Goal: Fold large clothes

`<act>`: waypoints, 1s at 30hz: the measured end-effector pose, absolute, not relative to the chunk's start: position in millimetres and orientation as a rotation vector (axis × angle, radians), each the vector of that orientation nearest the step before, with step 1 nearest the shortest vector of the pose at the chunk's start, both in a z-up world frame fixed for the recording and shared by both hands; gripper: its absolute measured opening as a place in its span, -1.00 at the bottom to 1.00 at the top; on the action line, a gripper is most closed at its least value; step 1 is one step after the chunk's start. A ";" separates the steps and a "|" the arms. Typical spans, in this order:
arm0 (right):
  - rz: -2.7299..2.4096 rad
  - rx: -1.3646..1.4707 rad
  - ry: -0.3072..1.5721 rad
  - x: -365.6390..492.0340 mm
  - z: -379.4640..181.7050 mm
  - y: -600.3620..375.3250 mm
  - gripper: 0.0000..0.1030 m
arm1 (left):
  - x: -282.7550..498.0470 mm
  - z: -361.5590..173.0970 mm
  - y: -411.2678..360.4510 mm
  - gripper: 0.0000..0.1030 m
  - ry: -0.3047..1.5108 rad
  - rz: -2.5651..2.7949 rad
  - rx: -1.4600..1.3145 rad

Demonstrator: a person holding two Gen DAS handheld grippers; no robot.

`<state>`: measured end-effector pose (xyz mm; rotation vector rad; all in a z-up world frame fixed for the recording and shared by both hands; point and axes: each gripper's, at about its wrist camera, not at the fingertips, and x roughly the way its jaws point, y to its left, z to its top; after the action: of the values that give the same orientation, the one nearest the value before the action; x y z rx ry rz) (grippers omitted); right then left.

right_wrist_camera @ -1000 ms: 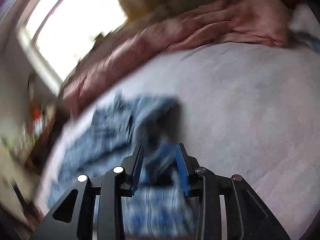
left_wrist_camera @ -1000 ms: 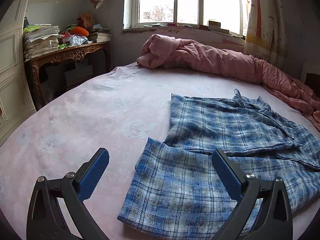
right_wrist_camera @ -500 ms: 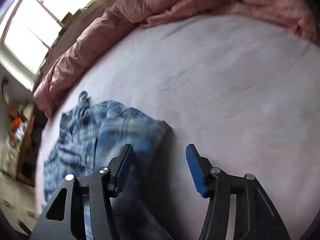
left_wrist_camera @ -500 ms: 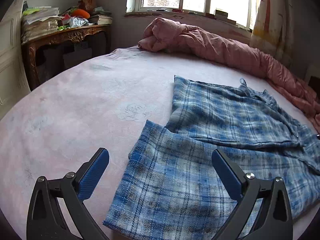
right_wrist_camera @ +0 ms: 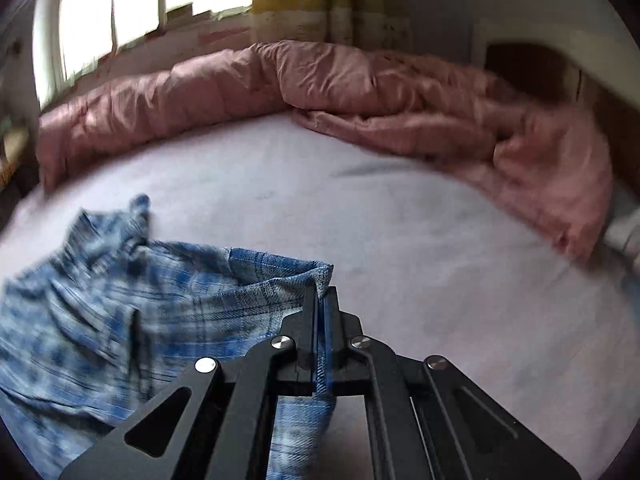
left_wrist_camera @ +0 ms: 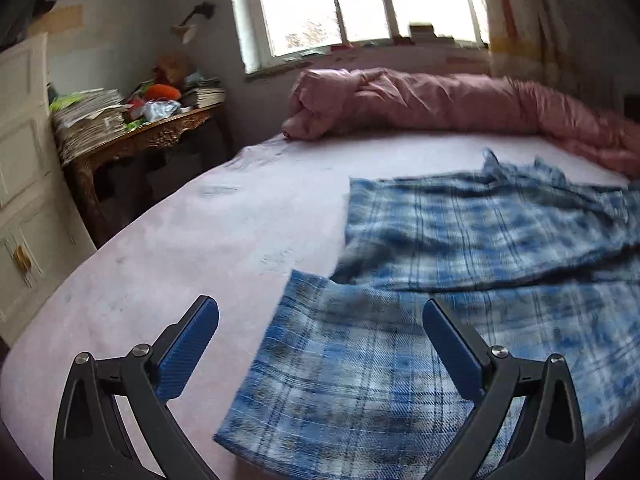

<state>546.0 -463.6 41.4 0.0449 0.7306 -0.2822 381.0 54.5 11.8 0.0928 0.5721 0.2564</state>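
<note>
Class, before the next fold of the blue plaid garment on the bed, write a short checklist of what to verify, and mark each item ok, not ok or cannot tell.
1. Right gripper has the cloth: ok. It has just closed and is shut on an edge of the plaid garment.
2. Left gripper ready to grasp: ok. It is open above the near corner of the garment, touching nothing.
3. Garment lies flat: not ok. It is rumpled near the collar, with one layer overlapping another.
4. Free space on the bed for folding: ok.
5. Pink quilt clear of the garment: ok in both views.
</note>
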 end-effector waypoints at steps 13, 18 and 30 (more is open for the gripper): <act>-0.310 0.211 0.676 464.1 54.5 -483.4 -0.34 | 363.4 29.3 37.5 0.97 0.518 0.141 0.108; -0.079 0.252 0.604 384.8 81.8 -433.6 -0.01 | 330.1 65.7 43.0 0.96 0.390 0.081 0.025; 0.085 0.112 0.578 286.7 75.2 -321.4 0.72 | 303.4 71.5 -0.3 0.97 0.397 -0.162 0.167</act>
<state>286.7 -321.4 75.2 0.1124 0.5779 0.0850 303.4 -0.3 71.5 0.1673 0.3975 -0.1621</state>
